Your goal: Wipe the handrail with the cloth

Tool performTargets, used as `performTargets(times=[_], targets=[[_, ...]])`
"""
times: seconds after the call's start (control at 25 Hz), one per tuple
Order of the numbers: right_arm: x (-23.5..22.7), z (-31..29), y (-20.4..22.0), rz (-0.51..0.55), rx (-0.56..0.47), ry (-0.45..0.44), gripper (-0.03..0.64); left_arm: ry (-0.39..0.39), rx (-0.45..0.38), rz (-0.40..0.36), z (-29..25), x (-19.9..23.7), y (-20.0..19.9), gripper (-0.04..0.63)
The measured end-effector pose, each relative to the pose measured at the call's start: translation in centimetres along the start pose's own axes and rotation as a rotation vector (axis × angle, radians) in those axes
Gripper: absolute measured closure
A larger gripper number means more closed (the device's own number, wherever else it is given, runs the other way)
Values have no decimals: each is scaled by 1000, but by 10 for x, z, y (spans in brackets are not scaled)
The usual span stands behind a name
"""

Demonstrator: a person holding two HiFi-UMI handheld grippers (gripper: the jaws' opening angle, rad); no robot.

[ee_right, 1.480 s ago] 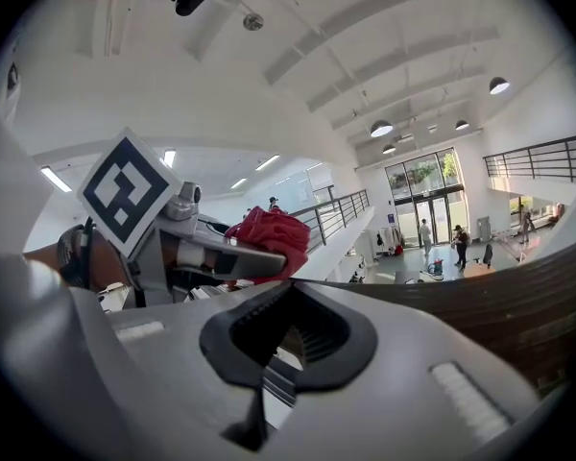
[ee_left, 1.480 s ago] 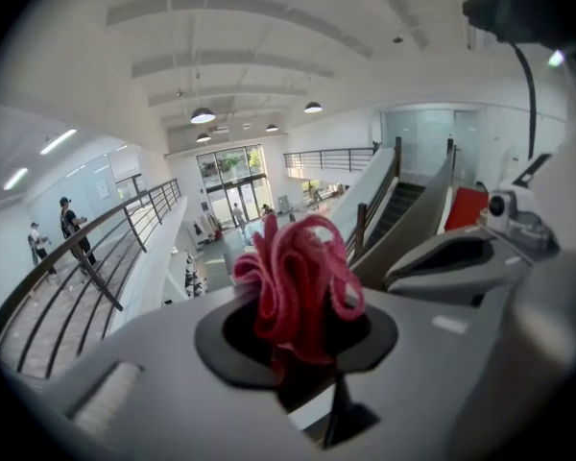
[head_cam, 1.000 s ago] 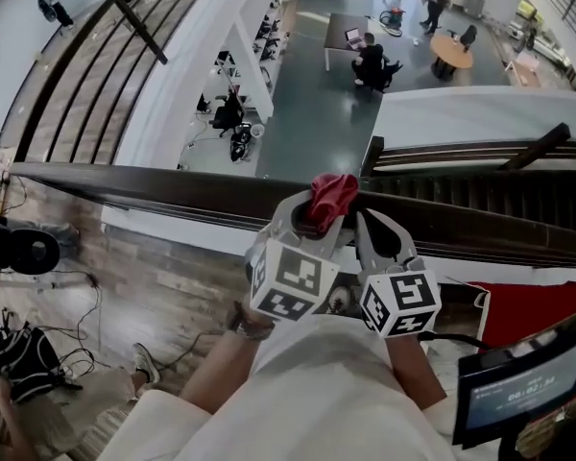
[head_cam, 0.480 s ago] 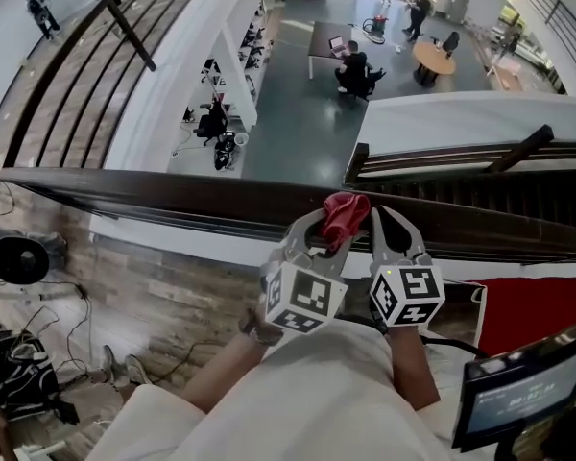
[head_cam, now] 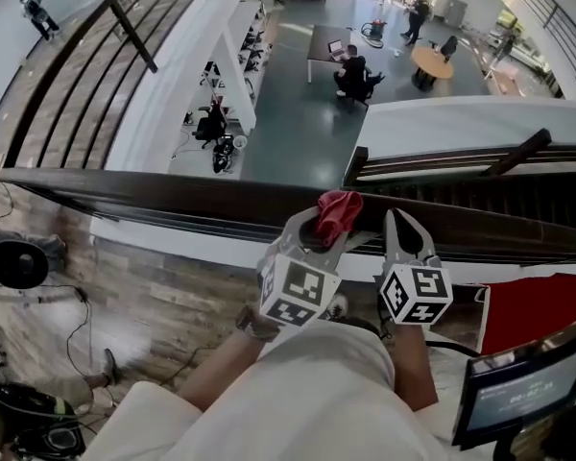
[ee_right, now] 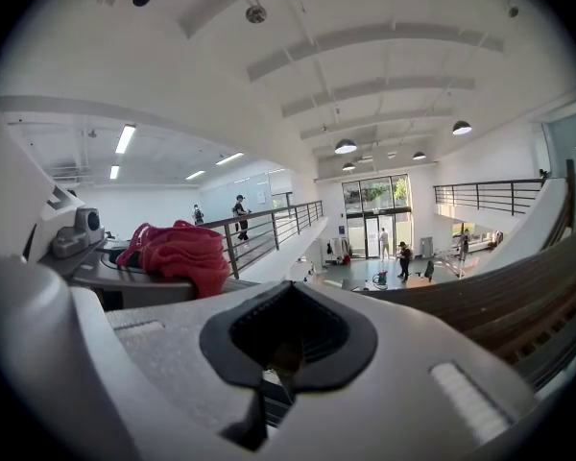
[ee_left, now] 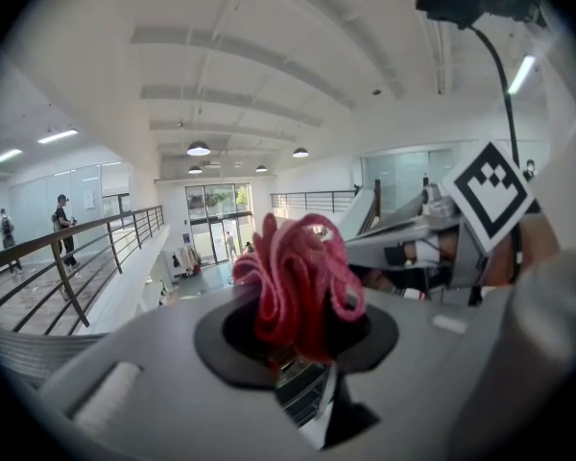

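The left claw (head_cam: 326, 227) is clamped on the bunched red cloth (head_cam: 338, 209), which sticks out at its 12 o'clock and lies over the near edge of the dark wooden handrail (head_cam: 173, 198) (the rail crosses the head view from 9 to 3 o'clock, with an atrium floor (head_cam: 298, 113) far below). The right claw (head_cam: 404, 227) sits just beside the left at its 3 o'clock, jaws drawn together on nothing, its tip at the rail.

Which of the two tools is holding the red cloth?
The left tool, its jaws clamped on the bunched red cloth at the dark handrail; the right tool beside it is shut and empty.
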State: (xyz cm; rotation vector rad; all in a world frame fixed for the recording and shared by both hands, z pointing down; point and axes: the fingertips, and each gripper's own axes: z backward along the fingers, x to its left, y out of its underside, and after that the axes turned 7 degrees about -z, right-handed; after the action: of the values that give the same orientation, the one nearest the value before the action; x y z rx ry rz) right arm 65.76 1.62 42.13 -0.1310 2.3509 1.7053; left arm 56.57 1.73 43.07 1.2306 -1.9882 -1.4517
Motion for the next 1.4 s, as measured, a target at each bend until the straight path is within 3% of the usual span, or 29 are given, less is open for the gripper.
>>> performTargets(times=[0.56, 1.04, 1.4], targets=[[-7, -1, -3, -1, 16, 94, 614, -33, -3, 23, 25, 43, 8, 477], [35, -8, -14, 26, 21, 23, 614, -61, -7, 107, 46, 72, 19, 477], [75, -21, -19, 34, 30, -64, 614, -128, 2, 156, 69, 105, 29, 477]])
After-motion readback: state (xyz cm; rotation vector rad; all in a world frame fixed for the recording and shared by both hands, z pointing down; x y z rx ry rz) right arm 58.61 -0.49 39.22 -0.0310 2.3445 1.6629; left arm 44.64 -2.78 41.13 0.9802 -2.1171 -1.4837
